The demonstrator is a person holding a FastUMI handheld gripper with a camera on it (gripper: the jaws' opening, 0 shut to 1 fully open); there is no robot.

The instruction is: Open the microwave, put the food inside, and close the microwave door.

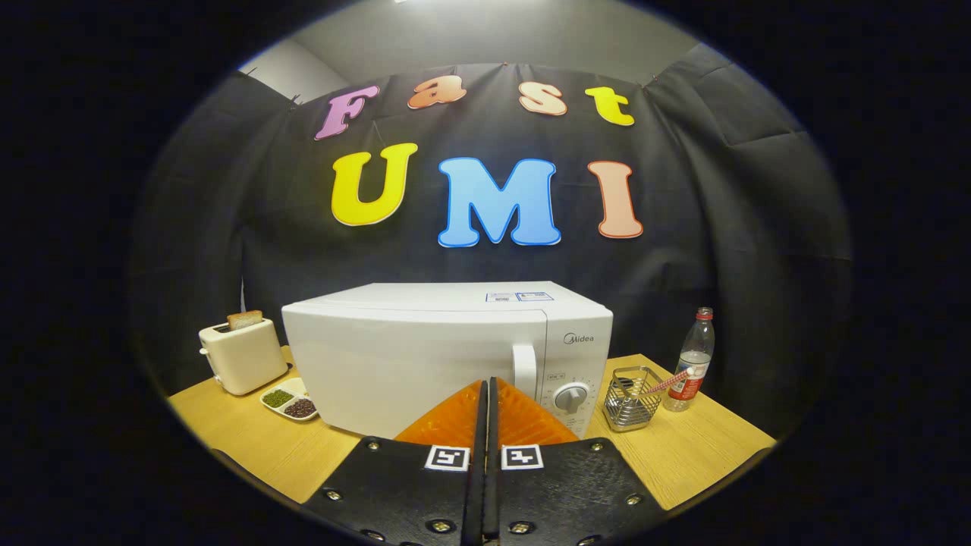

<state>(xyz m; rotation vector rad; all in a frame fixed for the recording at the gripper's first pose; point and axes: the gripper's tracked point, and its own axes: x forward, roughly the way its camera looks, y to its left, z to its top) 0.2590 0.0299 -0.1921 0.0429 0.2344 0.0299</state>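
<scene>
We see the gripper [488, 383] with its two fingers pressed together, nothing between them, their tips pointing at the lower front of the microwave [447, 356]. The microwave is a white box standing on the wooden desk [698, 455], and its door [413, 368] is closed. A vertical white handle [524, 369] sits at the door's right edge, just beyond and slightly right of the fingertips. To the right of the handle is the control panel, where we can make out a round dial [570, 397]. Left of the microwave, further back on the desk, stands a cream toaster [243, 355] with a slice of toast [244, 319] poking out of its slot. In front of the toaster, close beside the microwave's lower left corner, lies a small divided dish [290, 401] holding something green in one compartment and something dark in the other. To the right of the microwave sits a wire basket [632, 398], with a pink-and-white striped stick-like object leaning out of it; we cannot tell what it is. Just beyond the basket stands a clear plastic bottle [694, 364] with a red cap, upright.
</scene>
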